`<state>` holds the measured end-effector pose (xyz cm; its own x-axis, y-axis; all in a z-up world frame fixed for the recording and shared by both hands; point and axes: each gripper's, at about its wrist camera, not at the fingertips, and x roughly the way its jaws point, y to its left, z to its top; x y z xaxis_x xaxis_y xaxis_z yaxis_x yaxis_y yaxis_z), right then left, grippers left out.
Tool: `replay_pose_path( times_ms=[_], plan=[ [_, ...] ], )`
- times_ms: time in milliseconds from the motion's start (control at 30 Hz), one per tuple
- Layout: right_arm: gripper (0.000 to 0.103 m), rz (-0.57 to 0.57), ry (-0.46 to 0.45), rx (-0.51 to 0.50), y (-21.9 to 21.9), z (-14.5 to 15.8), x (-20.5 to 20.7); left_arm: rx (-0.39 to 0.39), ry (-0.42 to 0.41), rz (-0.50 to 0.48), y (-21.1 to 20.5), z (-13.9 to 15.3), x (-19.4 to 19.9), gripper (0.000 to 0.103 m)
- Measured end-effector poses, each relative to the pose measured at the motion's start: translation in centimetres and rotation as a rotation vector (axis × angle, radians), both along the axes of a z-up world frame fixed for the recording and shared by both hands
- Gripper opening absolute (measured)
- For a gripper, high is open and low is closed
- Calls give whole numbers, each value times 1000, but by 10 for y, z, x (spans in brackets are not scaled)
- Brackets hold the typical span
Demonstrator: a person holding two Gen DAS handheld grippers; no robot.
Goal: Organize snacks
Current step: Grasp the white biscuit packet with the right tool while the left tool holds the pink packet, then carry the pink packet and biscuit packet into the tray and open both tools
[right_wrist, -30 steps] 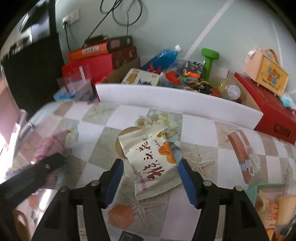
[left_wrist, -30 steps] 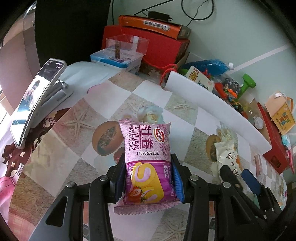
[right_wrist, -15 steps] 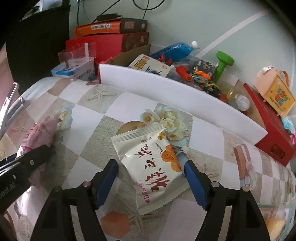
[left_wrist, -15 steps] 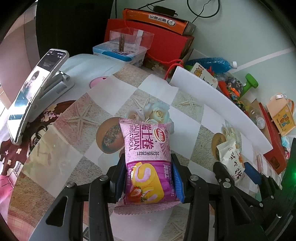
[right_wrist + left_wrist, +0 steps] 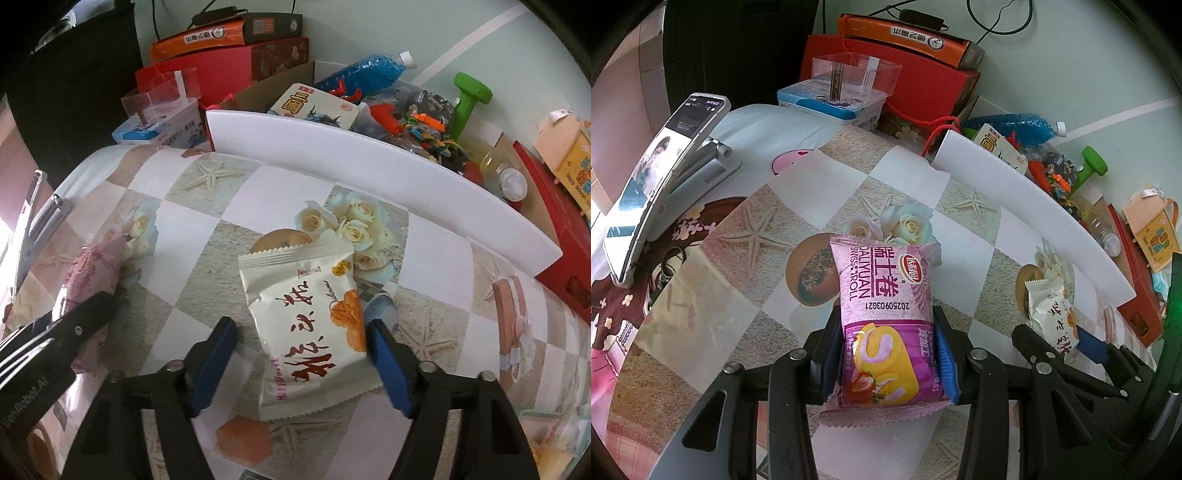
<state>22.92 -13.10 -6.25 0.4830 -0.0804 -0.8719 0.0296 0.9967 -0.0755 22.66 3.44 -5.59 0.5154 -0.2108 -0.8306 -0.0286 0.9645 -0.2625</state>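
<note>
Pink crinkled Swiss-roll packet [image 5: 886, 325], strawberry print, pinched in left hand-held gripper [image 5: 886, 354].

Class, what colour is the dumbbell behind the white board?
Bright green dumbbell; clearest in the right wrist view.

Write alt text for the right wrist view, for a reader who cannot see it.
The right gripper points down at a cream snack packet lying on the patterned tablecloth, its jaws closing with the packet between them and a gap on the left side. Beyond, a white board fronts a box of clutter; the left gripper holds a pink packet at left.
</note>
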Motion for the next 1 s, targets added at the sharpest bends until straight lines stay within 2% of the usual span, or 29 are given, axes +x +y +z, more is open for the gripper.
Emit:
replay_pose_path(
  times_ms=[67,200,600,1000],
  plan=[
    [69,2,-3,-10,2,0,-1,1,0,0,0,0,0,46],
    [56,9,-7,-7,5,3,-2,-1,0,1,0,0,0,46],
    [55,-5,-23,-28,10,6,-14,-18,-3,-1,4,2,-2,46],
    [55,-108,-111,11,4,36,-77,-27,-14,12,9,6,-6,46]
  ],
)
